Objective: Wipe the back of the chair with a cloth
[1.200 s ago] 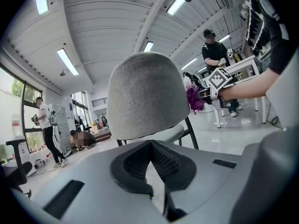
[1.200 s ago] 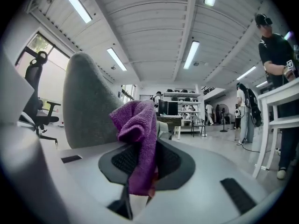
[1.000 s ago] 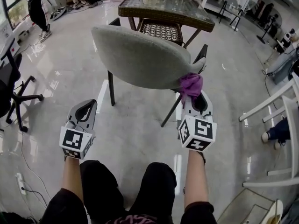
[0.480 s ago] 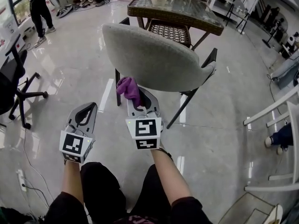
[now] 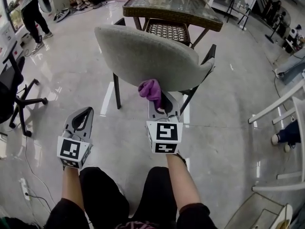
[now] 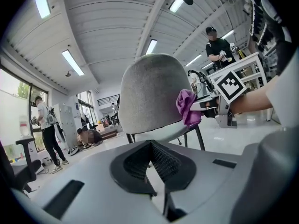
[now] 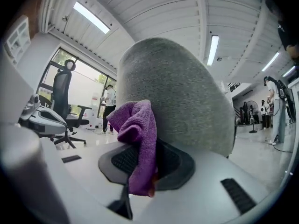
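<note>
A grey upholstered chair (image 5: 143,56) stands in front of me with its back toward me. My right gripper (image 5: 160,99) is shut on a bunched purple cloth (image 5: 151,88), which is pressed against the lower edge of the chair back, a little right of its middle. In the right gripper view the cloth (image 7: 138,139) hangs from the jaws right in front of the grey chair back (image 7: 187,97). My left gripper (image 5: 84,113) hangs low at the left, apart from the chair, shut and holding nothing. From the left gripper view I see the chair (image 6: 149,92), the cloth (image 6: 188,107) and the right gripper (image 6: 219,101).
A glass-topped wicker table (image 5: 181,8) stands just behind the chair. A black office chair (image 5: 14,94) is at the left and a white frame (image 5: 286,113) at the right. People (image 5: 33,8) stand at the far back. A power strip (image 5: 23,187) lies on the glossy floor.
The right gripper swept the cloth from the right end of the chair back over to its left side, then back toward the middle. The left gripper has stayed put.
</note>
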`<action>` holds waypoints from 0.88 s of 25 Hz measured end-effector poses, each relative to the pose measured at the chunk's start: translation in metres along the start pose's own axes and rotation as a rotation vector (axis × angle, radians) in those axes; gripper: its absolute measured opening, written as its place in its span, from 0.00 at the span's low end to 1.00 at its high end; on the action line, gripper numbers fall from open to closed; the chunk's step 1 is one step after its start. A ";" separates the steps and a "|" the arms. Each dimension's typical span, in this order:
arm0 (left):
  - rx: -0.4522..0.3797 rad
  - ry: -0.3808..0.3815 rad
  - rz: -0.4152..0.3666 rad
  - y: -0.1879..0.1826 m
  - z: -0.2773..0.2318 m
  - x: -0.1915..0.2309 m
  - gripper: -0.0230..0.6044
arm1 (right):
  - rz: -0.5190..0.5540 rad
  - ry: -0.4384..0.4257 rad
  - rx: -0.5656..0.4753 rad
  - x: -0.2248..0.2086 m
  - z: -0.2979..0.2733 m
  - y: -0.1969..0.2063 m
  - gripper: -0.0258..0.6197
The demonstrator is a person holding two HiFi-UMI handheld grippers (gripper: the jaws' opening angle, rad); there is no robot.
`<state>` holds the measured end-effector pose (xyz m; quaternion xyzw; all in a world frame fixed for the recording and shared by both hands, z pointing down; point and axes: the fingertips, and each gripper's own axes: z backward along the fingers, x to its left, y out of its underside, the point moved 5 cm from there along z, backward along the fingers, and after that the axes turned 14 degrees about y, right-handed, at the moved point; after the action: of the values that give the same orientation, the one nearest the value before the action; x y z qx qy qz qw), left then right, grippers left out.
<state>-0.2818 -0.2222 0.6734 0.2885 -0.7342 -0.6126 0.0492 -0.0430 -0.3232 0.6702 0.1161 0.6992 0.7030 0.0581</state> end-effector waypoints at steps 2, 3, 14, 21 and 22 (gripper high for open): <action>-0.009 0.013 -0.009 -0.002 -0.006 -0.004 0.05 | 0.003 0.029 -0.002 -0.019 0.004 0.002 0.19; -0.008 0.021 -0.012 -0.003 -0.008 -0.007 0.05 | 0.007 0.044 -0.002 -0.030 0.006 0.003 0.19; 0.007 0.057 -0.044 -0.007 -0.016 -0.026 0.05 | 0.003 0.214 0.062 -0.128 0.000 0.023 0.19; 0.026 0.038 -0.034 -0.002 -0.009 -0.026 0.05 | -0.036 0.290 0.110 -0.163 -0.008 0.033 0.19; 0.025 0.037 -0.034 -0.002 -0.009 -0.026 0.05 | -0.037 0.298 0.115 -0.166 -0.009 0.034 0.19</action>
<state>-0.2553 -0.2177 0.6809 0.3128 -0.7359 -0.5986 0.0486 0.1182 -0.3729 0.6902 0.0008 0.7413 0.6700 -0.0398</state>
